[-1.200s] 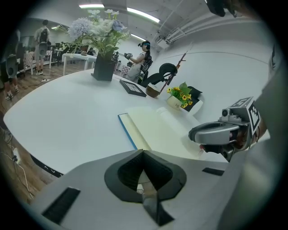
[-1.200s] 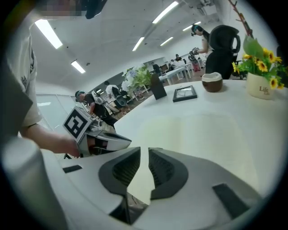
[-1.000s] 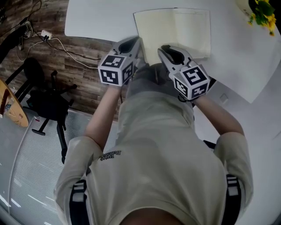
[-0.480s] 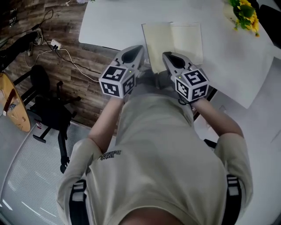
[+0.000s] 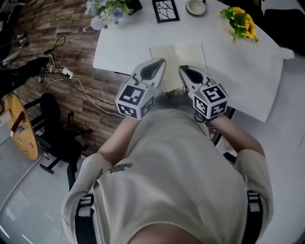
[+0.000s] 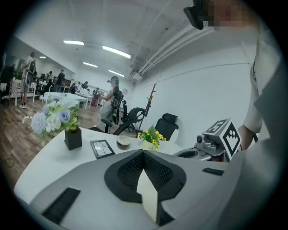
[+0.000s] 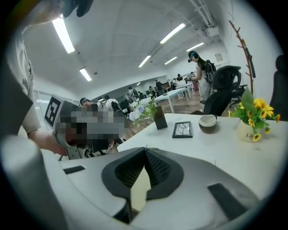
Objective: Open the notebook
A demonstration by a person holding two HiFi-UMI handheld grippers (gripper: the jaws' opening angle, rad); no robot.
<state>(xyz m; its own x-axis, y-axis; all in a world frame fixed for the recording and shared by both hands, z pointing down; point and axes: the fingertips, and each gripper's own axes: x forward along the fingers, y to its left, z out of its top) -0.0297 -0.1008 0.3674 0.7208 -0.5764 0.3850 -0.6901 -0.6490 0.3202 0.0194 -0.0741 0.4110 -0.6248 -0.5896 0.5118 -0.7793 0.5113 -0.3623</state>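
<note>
Both the left gripper point(image 5: 159, 63) and right gripper point(image 5: 184, 70) have lifted clear of the notebook point(image 5: 180, 55), jaws closed on nothing, leaving it spread open by the bench's point(image 5: 238, 71) near edge, so the opening looks done.

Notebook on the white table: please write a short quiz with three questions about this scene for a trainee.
1. True or false: the notebook lies closed on the table.
2. What stands between the picture frame and the yellow flowers? A. a small bowl B. a stapler C. a phone
3. In one word: are the jaws of the right gripper open or shut?

Key: 1. False, it lies open with its cream pages up. 2. A. 3. Shut, with nothing held.
</note>
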